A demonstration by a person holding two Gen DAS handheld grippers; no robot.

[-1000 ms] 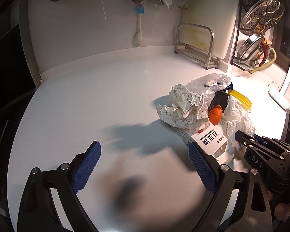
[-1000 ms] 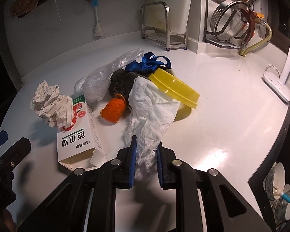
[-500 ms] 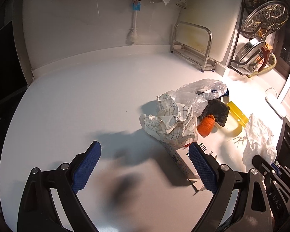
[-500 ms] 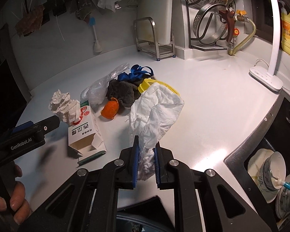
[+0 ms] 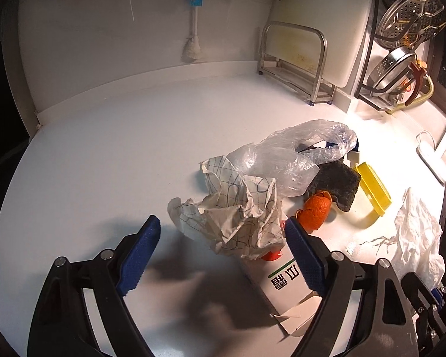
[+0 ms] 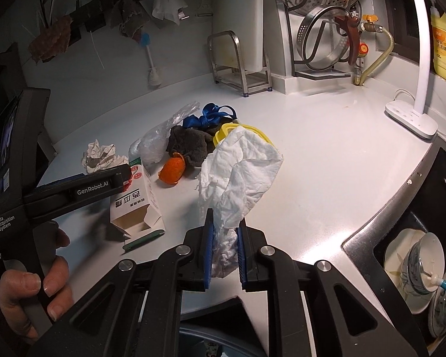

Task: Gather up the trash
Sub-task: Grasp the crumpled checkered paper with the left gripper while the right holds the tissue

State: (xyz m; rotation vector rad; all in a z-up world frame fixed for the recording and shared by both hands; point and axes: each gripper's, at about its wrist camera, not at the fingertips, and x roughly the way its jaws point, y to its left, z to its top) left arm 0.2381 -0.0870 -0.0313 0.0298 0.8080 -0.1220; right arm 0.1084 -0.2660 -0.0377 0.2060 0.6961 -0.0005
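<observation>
1. On the white counter (image 5: 110, 154), a heap of trash is noted, lying ahead and slightly right of the left gripper (image 5: 223, 244).
2. The carton (image 5: 282, 282) is the largest piece; its long axis is seen to run from the heap toward the near edge, open end nearest, and it passes under the left gripper's right finger.
3. The clear bag (image 5: 285, 160), dark sponge (image 5: 336, 184) and yellow lid (image 5: 371, 190) are recorded further back and to the right.
4. The crumpled paper (image 5: 238, 217) is found directly ahead of the left gripper, between the lines of its fingers but just beyond the tips; the jaws are spread wide and nothing is held.
5. The orange peel (image 5: 315, 211) sits just right of the paper.
6. The right gripper (image 6: 225, 238) is closed onto a white tissue (image 6: 240, 172), lifted off the counter.
7. Judgement: the left gripper is nearer the paper; a short forward advance would be needed before closing.
</observation>
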